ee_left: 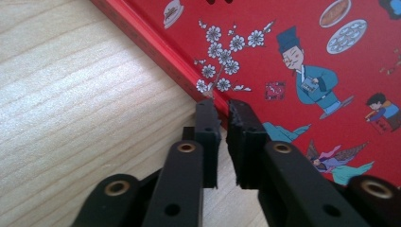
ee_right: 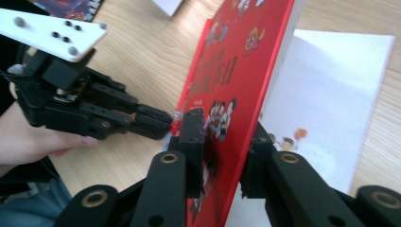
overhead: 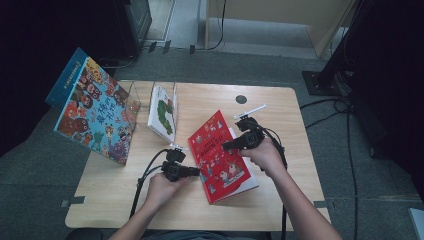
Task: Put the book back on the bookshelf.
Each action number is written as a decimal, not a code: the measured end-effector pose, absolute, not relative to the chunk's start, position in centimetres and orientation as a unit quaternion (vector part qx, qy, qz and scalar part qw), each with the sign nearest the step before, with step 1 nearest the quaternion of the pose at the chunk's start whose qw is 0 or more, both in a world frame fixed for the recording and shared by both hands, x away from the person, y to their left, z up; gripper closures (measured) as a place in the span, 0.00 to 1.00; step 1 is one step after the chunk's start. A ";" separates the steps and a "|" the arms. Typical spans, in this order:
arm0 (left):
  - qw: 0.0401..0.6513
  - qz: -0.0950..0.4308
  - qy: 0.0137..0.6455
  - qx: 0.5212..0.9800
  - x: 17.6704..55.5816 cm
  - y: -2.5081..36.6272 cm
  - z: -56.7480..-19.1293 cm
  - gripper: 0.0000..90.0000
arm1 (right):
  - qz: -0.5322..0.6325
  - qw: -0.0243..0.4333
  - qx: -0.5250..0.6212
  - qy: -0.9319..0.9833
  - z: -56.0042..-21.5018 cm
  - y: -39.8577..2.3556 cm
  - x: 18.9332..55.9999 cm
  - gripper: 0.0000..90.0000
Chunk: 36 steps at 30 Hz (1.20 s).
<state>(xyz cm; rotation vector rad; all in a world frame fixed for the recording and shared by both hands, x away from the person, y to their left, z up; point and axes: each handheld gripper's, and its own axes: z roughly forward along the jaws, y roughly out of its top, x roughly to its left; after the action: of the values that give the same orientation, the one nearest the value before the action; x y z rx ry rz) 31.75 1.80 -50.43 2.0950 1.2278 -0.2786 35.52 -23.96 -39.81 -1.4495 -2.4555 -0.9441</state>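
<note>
Red book [overhead: 221,155] near the middle of the wooden desk [overhead: 280,115], front cover lifted, white first page [ee_right: 331,94] showing under it. Right gripper [overhead: 231,145] holding the cover's right edge, fingers [ee_right: 191,137] closed on it. Left gripper [overhead: 196,171] at the book's left edge, fingers [ee_left: 208,137] nearly shut, tips touching the spine; cannot tell if gripping. Bare desk at near left and far right. Clear stand [overhead: 150,92] at far left with a white book [overhead: 163,114] and a big colourful book [overhead: 95,107] leaning on it. Cover red with little cartoon people and white blossoms.
</note>
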 end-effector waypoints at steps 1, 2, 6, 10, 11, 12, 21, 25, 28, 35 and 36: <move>0.343 -0.108 0.472 0.805 31.8 1.9 -50.4 0.86 | -0.311 0.070 -0.480 -0.817 -39.7 -23.7 35.6 0.85; 0.345 -0.109 0.474 0.803 31.9 2.0 -50.3 0.82 | -0.308 0.074 -0.480 -0.818 -39.7 -23.5 35.8 0.86; 0.353 -0.103 0.482 0.796 32.2 2.8 -50.1 0.71 | -0.308 0.107 -0.487 -0.810 -39.4 -23.3 36.3 0.92; 0.363 -0.099 0.487 0.788 32.3 3.4 -49.8 0.64 | -0.301 0.110 -0.485 -0.814 -38.7 -23.3 36.4 0.96; 0.366 -0.100 0.489 0.786 32.3 3.5 -49.8 0.63 | -0.300 0.111 -0.483 -0.815 -38.4 -23.3 36.4 0.97; 0.367 -0.099 0.489 0.785 32.3 3.5 -49.8 0.62 | -0.295 0.108 -0.479 -0.820 -38.1 -23.2 36.3 0.98; 0.374 -0.091 0.482 0.787 32.2 3.5 -49.3 0.56 | -0.287 0.086 -0.445 -0.844 -36.1 -22.9 35.6 0.98; 0.381 -0.089 0.479 0.786 32.2 3.5 -48.9 0.54 | -0.302 0.088 -0.441 -0.841 -34.8 -23.4 35.5 0.98; 0.394 -0.094 0.475 0.781 32.3 3.4 -48.5 0.51 | -0.320 0.093 -0.435 -0.836 -33.9 -23.9 35.2 0.99; 0.428 -0.113 0.466 0.766 32.3 3.5 -47.7 0.41 | -0.343 0.102 -0.410 -0.839 -33.4 -23.5 34.1 0.98; 0.430 -0.115 0.466 0.765 32.3 3.6 -47.6 0.40 | -0.349 0.103 -0.405 -0.839 -33.4 -23.6 34.0 0.98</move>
<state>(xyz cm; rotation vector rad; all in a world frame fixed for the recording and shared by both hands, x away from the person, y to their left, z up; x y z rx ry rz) 32.27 3.60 -47.63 1.9090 1.1622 -0.2860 34.00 -23.61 -33.44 -1.1942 -2.4750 -1.0312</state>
